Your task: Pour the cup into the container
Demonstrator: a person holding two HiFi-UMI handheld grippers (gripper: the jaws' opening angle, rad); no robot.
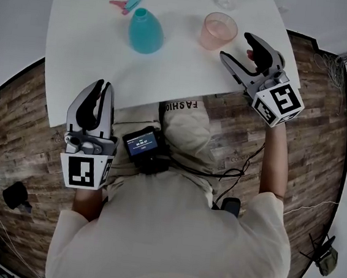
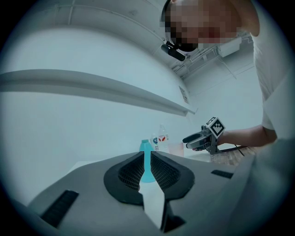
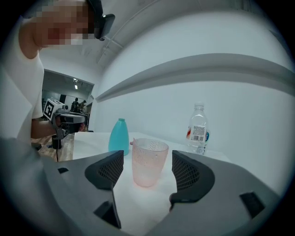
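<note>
1. The right gripper (image 1: pixel 234 46) has its jaws spread wide. The pink cup (image 3: pixel 148 161) stands upright on the white table (image 1: pixel 91 46) just ahead of them, framed between the pads with a gap on either side (neither pad touches it).
2. The left gripper (image 1: pixel 103 85) is at the table's near edge. Its jaws are drawn almost together, with only a thin slit between the pads, and it holds nothing.
3. The teal bottle (image 1: pixel 146 32) stands upright on the table, left of the cup in the head view and apart from it.
4. A clear water bottle (image 3: pixel 198 129) stands beyond the cup.
</note>
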